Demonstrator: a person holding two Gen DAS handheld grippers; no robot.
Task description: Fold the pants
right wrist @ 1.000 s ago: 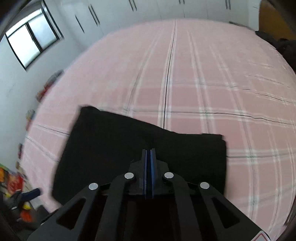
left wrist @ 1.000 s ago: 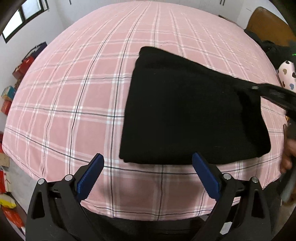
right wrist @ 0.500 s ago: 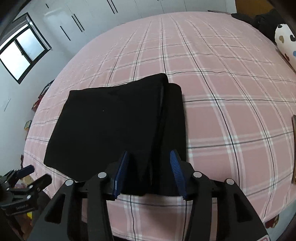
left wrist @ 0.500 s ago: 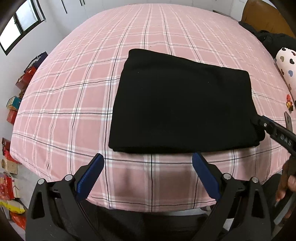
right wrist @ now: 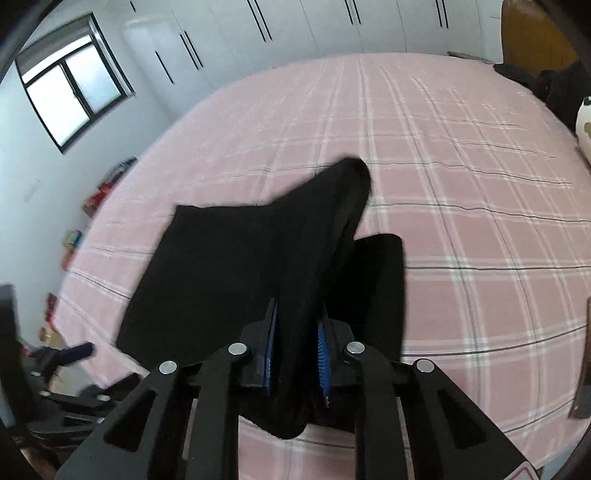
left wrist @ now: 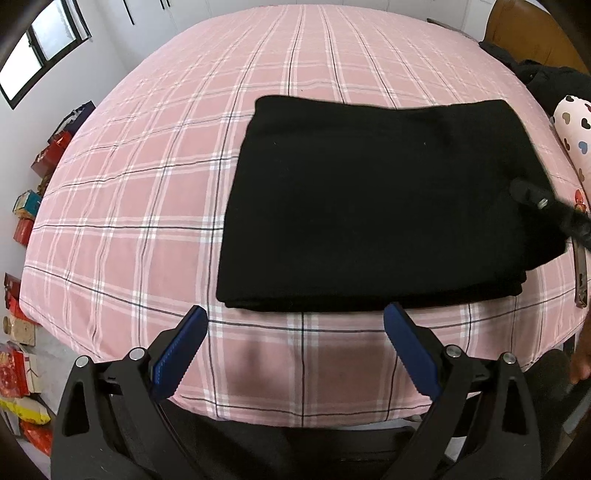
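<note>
The black pants lie folded into a rectangle on the pink plaid bed. My left gripper is open and empty, just short of the pants' near edge. My right gripper is shut on the right-hand edge of the pants and lifts that layer off the bed; the lower layer stays flat. The right gripper also shows at the right edge of the left wrist view, over the pants' right end.
A heart-print pillow and dark clothes lie at the bed's right. Boxes and bags line the floor to the left. White wardrobes and a window stand beyond the bed.
My right gripper was open around the pants' right edge; it has shut on that edge and raised it. The left gripper has stayed open near the front edge.
</note>
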